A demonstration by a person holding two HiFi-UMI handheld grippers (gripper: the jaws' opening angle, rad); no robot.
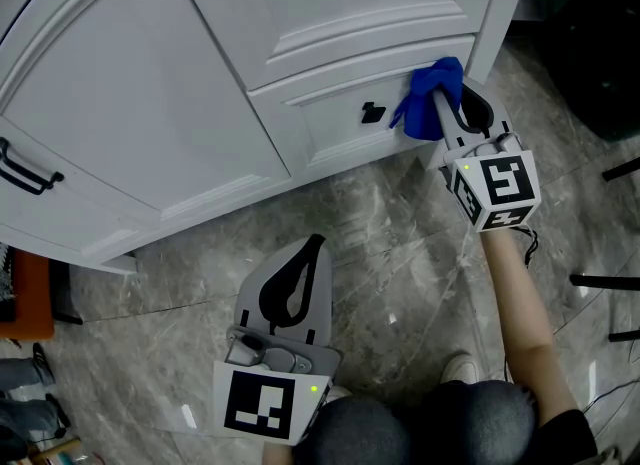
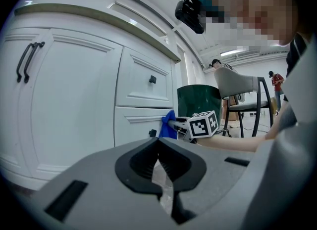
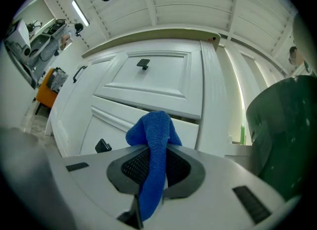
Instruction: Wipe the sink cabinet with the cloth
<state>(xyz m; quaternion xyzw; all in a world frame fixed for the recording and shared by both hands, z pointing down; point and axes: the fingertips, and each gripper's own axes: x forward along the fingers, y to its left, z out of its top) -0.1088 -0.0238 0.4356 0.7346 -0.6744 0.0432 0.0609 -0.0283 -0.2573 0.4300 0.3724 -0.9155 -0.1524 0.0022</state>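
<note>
The blue cloth (image 1: 430, 93) is bunched against the right end of the white sink cabinet's lower drawer (image 1: 330, 128), beside its black knob (image 1: 372, 112). My right gripper (image 1: 441, 105) is shut on the cloth and holds it to the drawer front. In the right gripper view the cloth (image 3: 151, 125) hangs down between the jaws of the right gripper (image 3: 153, 145). My left gripper (image 1: 316, 245) hovers low over the floor, away from the cabinet, shut with nothing in it. The left gripper (image 2: 158, 140) looks toward the cloth (image 2: 170, 125) and the right gripper (image 2: 179, 123).
A large cabinet door (image 1: 120, 103) with a black bar handle (image 1: 25, 171) stands left of the drawers. A dark green bin (image 3: 287, 135) sits right of the cabinet corner. A chair (image 2: 242, 88) stands behind it. The floor (image 1: 400, 273) is grey marble tile.
</note>
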